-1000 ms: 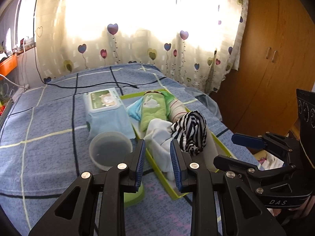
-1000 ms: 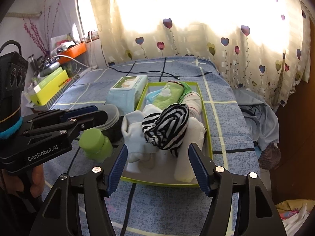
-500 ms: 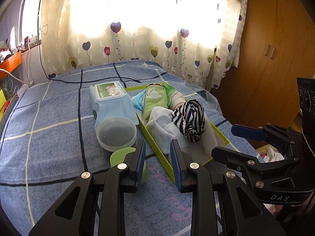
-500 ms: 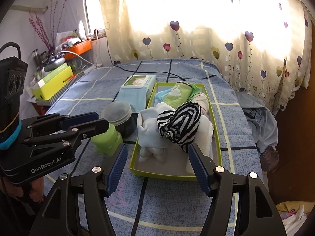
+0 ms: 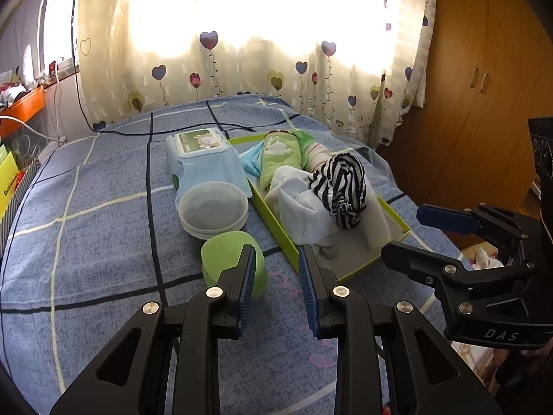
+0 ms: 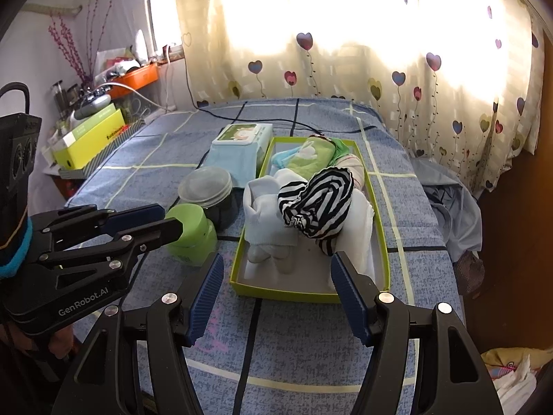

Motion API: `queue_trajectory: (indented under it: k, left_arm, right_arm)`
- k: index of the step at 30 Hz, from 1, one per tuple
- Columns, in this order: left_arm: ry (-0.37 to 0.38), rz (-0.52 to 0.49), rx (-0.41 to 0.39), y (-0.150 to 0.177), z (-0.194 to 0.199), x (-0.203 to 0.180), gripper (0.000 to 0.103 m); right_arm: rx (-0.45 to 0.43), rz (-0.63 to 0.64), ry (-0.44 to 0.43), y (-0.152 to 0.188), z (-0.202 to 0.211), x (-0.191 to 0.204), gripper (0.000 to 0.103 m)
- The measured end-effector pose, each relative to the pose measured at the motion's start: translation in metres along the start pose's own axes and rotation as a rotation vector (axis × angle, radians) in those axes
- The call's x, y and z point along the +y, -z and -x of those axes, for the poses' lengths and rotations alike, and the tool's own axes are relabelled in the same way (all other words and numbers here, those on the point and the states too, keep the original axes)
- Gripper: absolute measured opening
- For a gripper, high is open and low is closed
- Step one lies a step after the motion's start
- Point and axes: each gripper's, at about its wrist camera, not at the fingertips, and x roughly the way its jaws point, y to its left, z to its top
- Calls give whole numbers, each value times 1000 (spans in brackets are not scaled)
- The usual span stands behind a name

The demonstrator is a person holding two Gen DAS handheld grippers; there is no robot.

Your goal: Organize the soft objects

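Both grippers hang empty over the bed: left gripper (image 5: 276,276) narrowly parted, right gripper (image 6: 276,283) wide. The striped sock bundle (image 6: 316,204) tops the pile inside the green tray (image 6: 304,295), probably sorted already.

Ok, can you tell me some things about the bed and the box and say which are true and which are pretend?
1. The striped cloth lies on top of the pile in the green tray. True.
2. The left gripper holds the green cup. False: its jaws are empty.
3. The wipes pack is inside the tray. False: it lies beside it.
4. The right gripper is open and empty. True.
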Motion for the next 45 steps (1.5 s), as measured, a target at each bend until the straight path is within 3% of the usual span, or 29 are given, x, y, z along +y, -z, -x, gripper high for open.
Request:
queue_trajectory:
  k: [29,45]
  left_arm:
    - [-16,27,73,5,-20,5,27]
    - [-21,20,76,6,-22,6,27]
  right_arm:
    - [47,9,-23,4,-21,-2,65]
    - [59,13,-27,3,-28,-2,65]
